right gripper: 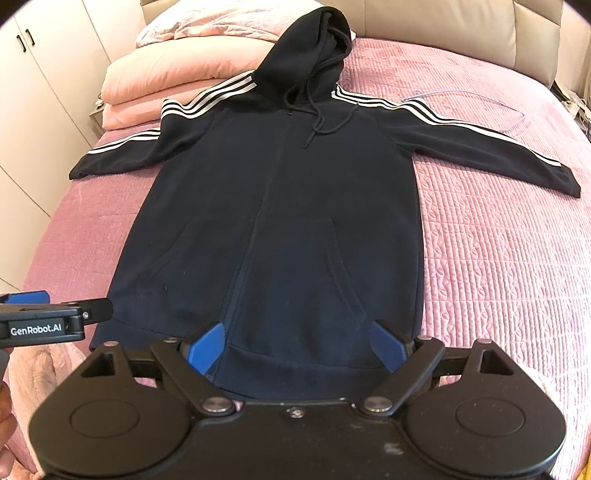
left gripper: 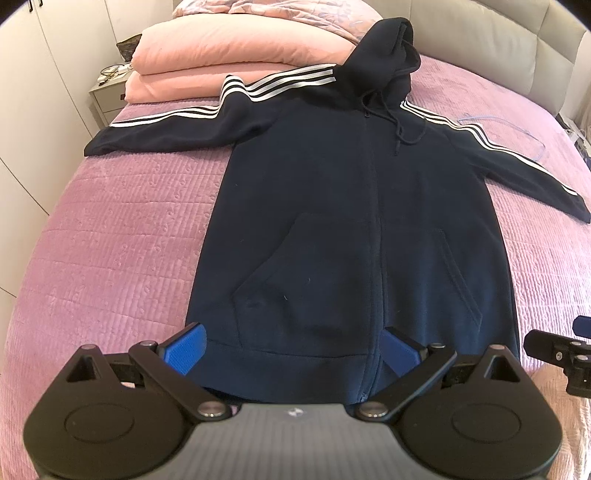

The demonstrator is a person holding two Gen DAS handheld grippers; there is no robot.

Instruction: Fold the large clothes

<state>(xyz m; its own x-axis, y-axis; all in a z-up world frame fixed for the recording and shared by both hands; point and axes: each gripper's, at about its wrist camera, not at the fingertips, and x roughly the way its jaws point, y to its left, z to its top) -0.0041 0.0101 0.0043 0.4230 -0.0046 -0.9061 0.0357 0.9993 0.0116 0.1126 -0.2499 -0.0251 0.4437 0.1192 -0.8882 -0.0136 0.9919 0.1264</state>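
A dark navy zip hoodie (left gripper: pixel 351 206) with white sleeve stripes lies flat, front up, on the pink bedspread (left gripper: pixel 110 240), sleeves spread to both sides, hood toward the headboard. It also shows in the right wrist view (right gripper: pixel 280 206). My left gripper (left gripper: pixel 291 347) is open, its blue pads just above the hem's left half. My right gripper (right gripper: pixel 295 347) is open above the hem's right half. Neither holds anything. The right gripper shows at the edge of the left wrist view (left gripper: pixel 561 347), and the left gripper at the edge of the right wrist view (right gripper: pixel 48 317).
Folded pink duvets (left gripper: pixel 207 62) are stacked at the head of the bed, left of the hood. A thin wire hanger (left gripper: pixel 517 129) lies on the bedspread beyond the right sleeve. White wardrobes (right gripper: pixel 33 92) and a nightstand (left gripper: pixel 105 96) stand on the left. A padded headboard (right gripper: pixel 461 29) is behind.
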